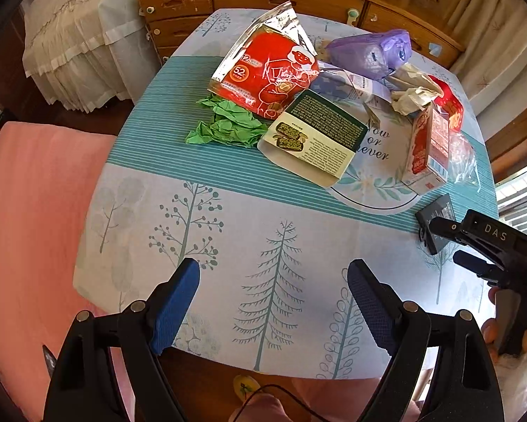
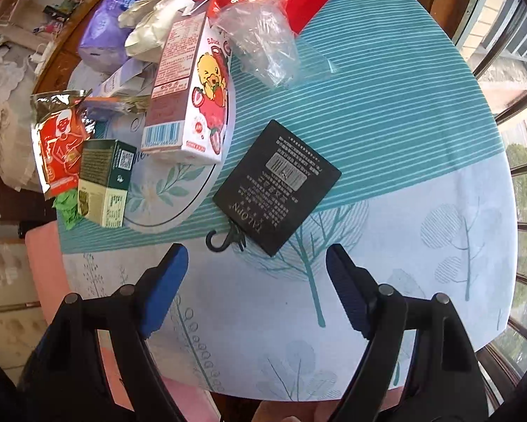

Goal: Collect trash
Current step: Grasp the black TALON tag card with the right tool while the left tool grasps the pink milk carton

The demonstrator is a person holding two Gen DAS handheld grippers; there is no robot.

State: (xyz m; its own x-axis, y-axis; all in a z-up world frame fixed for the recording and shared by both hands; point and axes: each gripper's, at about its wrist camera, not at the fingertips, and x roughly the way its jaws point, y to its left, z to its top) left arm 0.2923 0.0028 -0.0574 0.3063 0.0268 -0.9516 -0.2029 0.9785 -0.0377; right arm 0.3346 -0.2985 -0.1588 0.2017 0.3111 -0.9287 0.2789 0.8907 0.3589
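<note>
From the left wrist view, the left tongs [image 1: 274, 277] hang spread wide with nothing between them, low over the near, bare part of the surface [image 1: 228, 239]. The trash sits in a loose heap at the far side: a red foil pouch [image 1: 267, 70], crumpled green paper [image 1: 228, 125] just in front of it, a green-and-cream box [image 1: 316, 137] lying touching the pouch, a purple bag [image 1: 368, 52] behind, and a strawberry milk carton [image 1: 428, 147] to the right. All of it lies well apart from these tongs. The right tongs [image 1: 453, 242] poke in from the right edge, close over a black card [image 1: 437, 221].

From the right wrist view, the right tongs [image 2: 256, 263] are likewise spread and empty. The black card [image 2: 277, 186], with a small black hook [image 2: 224, 239] at its near corner, lies flat just ahead of the fingertips, nearest of all the litter. The milk carton [image 2: 189, 105] and a clear plastic wrapper [image 2: 263, 42] lie farther off.

Collecting looks barely begun, I'd say: nothing is held. The card seems the likely first pick; being flat on the cloth, it would call for a low, angled approach to catch an edge.
</note>
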